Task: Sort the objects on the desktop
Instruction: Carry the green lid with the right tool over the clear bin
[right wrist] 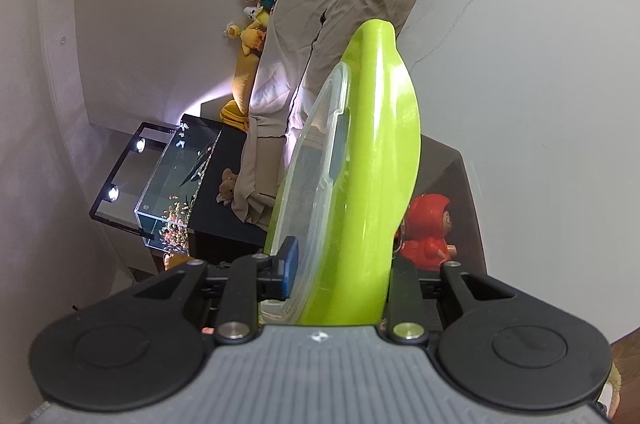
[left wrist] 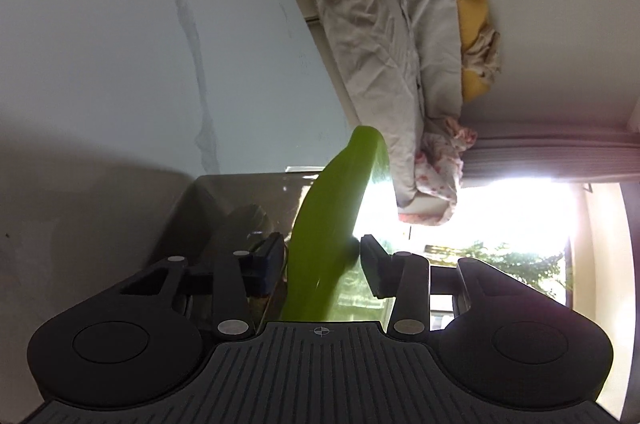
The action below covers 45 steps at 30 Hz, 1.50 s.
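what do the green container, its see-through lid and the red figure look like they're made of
Green container: glossy plastic, judging by its bright highlights. Clear lid: translucent plastic, background shows through. Red hooded figurine: smooth, likely vinyl or plastic, with a soft sheen.

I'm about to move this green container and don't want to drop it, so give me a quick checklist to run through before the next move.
1. Right gripper on the green container: ok, its blue pad presses the clear lid side.
2. Left gripper closed on the container's rim: not ok, a gap shows at the right-hand pad.
3. Clear lid seated on the container: cannot tell, only one edge shows.
4. Red hooded figurine clear of the container: cannot tell, it sits close behind.
5. Drop-off spot in view: not ok, neither camera shows one.
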Each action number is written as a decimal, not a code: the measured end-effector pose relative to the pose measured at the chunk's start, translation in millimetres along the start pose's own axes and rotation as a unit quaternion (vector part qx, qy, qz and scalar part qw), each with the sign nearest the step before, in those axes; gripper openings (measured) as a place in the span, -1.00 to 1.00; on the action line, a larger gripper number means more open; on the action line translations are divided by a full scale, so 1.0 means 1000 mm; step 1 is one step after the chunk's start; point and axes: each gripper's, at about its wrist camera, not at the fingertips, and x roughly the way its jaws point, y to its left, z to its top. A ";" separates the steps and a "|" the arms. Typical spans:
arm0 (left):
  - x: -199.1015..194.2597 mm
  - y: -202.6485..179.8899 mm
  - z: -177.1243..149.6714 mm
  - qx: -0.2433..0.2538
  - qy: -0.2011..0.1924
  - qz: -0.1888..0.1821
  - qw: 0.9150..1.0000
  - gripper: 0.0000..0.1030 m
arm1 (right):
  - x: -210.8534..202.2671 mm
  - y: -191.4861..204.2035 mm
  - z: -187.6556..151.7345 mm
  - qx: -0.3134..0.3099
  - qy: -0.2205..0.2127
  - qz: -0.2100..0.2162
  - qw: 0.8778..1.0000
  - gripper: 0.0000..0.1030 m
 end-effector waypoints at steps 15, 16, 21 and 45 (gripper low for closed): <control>-0.007 -0.008 -0.008 0.005 -0.010 0.009 1.000 -0.16 | -0.009 -0.007 0.040 -0.025 -0.069 -0.072 0.995 -0.22; -0.010 -0.009 -0.010 0.006 -0.012 0.007 1.000 -0.16 | -0.005 0.000 0.042 -0.041 -0.067 -0.088 0.993 -0.22; -0.032 -0.009 -0.023 0.017 -0.020 0.006 1.000 -0.16 | 0.011 0.027 0.048 -0.074 -0.056 -0.098 0.991 -0.22; -0.054 0.010 -0.062 -0.001 -0.040 0.021 0.999 0.05 | -0.058 0.032 -0.027 -0.070 -0.109 -0.161 0.978 -0.12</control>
